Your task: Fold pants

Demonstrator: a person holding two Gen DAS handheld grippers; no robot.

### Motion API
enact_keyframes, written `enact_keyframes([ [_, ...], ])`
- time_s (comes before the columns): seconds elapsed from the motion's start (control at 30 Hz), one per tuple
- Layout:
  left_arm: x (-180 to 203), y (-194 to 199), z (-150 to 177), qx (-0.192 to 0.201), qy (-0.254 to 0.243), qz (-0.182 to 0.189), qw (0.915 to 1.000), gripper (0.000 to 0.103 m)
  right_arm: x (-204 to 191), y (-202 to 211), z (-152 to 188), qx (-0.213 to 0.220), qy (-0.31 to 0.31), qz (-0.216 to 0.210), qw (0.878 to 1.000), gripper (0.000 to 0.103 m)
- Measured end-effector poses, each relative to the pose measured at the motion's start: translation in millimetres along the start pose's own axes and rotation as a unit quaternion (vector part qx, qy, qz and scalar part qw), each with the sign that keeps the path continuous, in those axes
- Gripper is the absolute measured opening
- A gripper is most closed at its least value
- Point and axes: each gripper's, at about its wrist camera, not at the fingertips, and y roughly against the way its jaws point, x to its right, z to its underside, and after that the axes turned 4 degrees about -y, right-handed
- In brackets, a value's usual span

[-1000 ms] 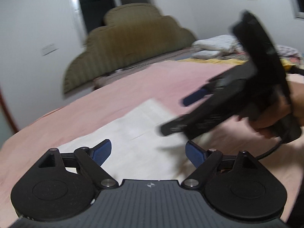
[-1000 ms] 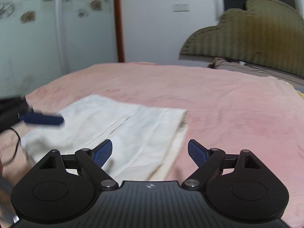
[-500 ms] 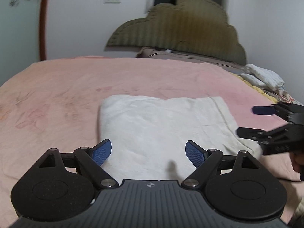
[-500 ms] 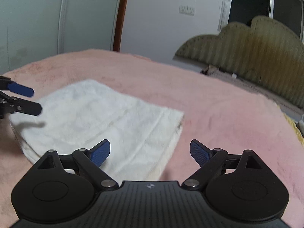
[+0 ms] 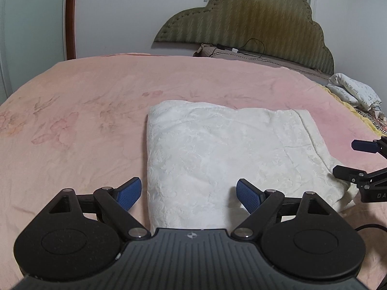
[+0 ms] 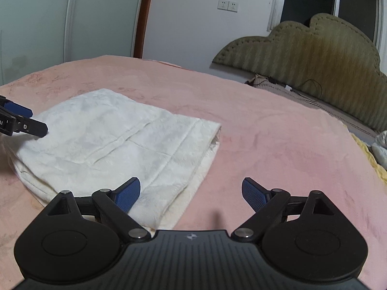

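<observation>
The white pants (image 5: pixel 225 154) lie folded into a flat rectangle on the pink bedspread (image 5: pixel 79 111). They also show in the right wrist view (image 6: pixel 116 142). My left gripper (image 5: pixel 188 194) is open and empty, just above the folded pants' near left edge. My right gripper (image 6: pixel 191 194) is open and empty, over the pants' near right corner. The right gripper also shows at the right edge of the left wrist view (image 5: pixel 355 159), beside the pants. The left gripper shows at the left edge of the right wrist view (image 6: pixel 21 120).
An olive padded headboard (image 5: pixel 254 24) stands at the far end of the bed. A folded patterned cloth (image 5: pixel 353 91) lies at the far right. A cable (image 5: pixel 251 46) runs along the headboard base. A wooden door frame (image 6: pixel 142 17) and wall sockets (image 6: pixel 227 6) are behind.
Both grippers have swung round and pulled back from the pants, and now hang open over the near edge. The folded pants lie still.
</observation>
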Motion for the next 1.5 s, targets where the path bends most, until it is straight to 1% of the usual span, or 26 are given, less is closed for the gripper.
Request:
enact_keyframes([
  [0.4, 7, -1, -1, -0.002, -0.016, -0.013, 0.9998, 0.09, 8, 0, 1, -0.001, -0.022, -0.009, 1.0, 0.092],
  [0.43, 10, -1, -3, -0.001, -0.019, -0.009, 0.9998, 0.09, 10, 0, 1, -0.002, -0.025, -0.01, 1.0, 0.092],
  [0.5, 19, 2, -8, 0.011, -0.034, 0.012, 0.9993, 0.09, 15, 2, 1, -0.004, -0.031, -0.007, 0.999, 0.092],
  [0.53, 26, 4, -11, 0.018, -0.048, 0.027, 0.9983, 0.09, 18, 3, 0, -0.006, -0.033, -0.005, 0.999, 0.092],
  [0.6, 46, 8, -16, 0.032, -0.088, 0.064, 0.9935, 0.09, 25, 5, 0, -0.014, -0.034, -0.01, 0.999, 0.092],
  [0.67, 70, 10, -18, 0.044, -0.141, 0.097, 0.9844, 0.09, 30, 9, 1, -0.016, -0.035, -0.012, 0.999, 0.092],
  [0.7, 84, 11, -18, 0.05, -0.169, 0.111, 0.9781, 0.09, 32, 11, 2, -0.017, -0.036, -0.012, 0.999, 0.092],
  [0.8, 122, 8, -12, 0.058, -0.255, 0.137, 0.9555, 0.09, 38, 12, 4, -0.022, -0.043, -0.006, 0.999, 0.092],
  [0.87, 143, 4, -4, 0.068, -0.307, 0.136, 0.9394, 0.09, 40, 10, 5, -0.026, -0.047, -0.006, 0.999, 0.092],
  [0.93, 158, 0, 5, 0.078, -0.348, 0.127, 0.9254, 0.088, 41, 9, 6, -0.029, -0.047, -0.007, 0.998, 0.092],
  [1.0, 166, -6, 12, 0.089, -0.377, 0.114, 0.9147, 0.087, 40, 9, 7, -0.03, -0.046, -0.007, 0.998, 0.092],
  [1.07, 168, -10, 18, 0.104, -0.395, 0.1, 0.9072, 0.085, 41, 9, 7, -0.028, -0.047, -0.009, 0.998, 0.092],
  [1.1, 168, -12, 19, 0.109, -0.399, 0.093, 0.9054, 0.083, 41, 10, 7, -0.028, -0.048, -0.01, 0.998, 0.092],
  [1.13, 168, -13, 20, 0.112, -0.401, 0.09, 0.9049, 0.082, 43, 10, 7, -0.027, -0.05, -0.011, 0.998, 0.092],
  [1.23, 164, -17, 16, 0.114, -0.396, 0.086, 0.9072, 0.081, 44, 10, 7, -0.028, -0.051, -0.012, 0.998, 0.092],
  [1.3, 165, -16, 16, 0.118, -0.402, 0.078, 0.9047, 0.081, 44, 10, 8, -0.029, -0.05, -0.013, 0.998, 0.092],
  [1.33, 167, -16, 19, 0.12, -0.41, 0.074, 0.9009, 0.081, 44, 10, 8, -0.029, -0.05, -0.014, 0.998, 0.092],
  [1.37, 170, -15, 21, 0.119, -0.426, 0.069, 0.8944, 0.08, 44, 10, 8, -0.029, -0.05, -0.014, 0.998, 0.092],
  [1.47, 180, -10, 32, 0.122, -0.479, 0.052, 0.8676, 0.077, 45, 9, 7, -0.029, -0.05, -0.012, 0.998, 0.092],
  [1.5, 181, -12, 33, 0.121, -0.485, 0.045, 0.8652, 0.077, 47, 9, 7, -0.03, -0.051, -0.013, 0.998, 0.092],
])
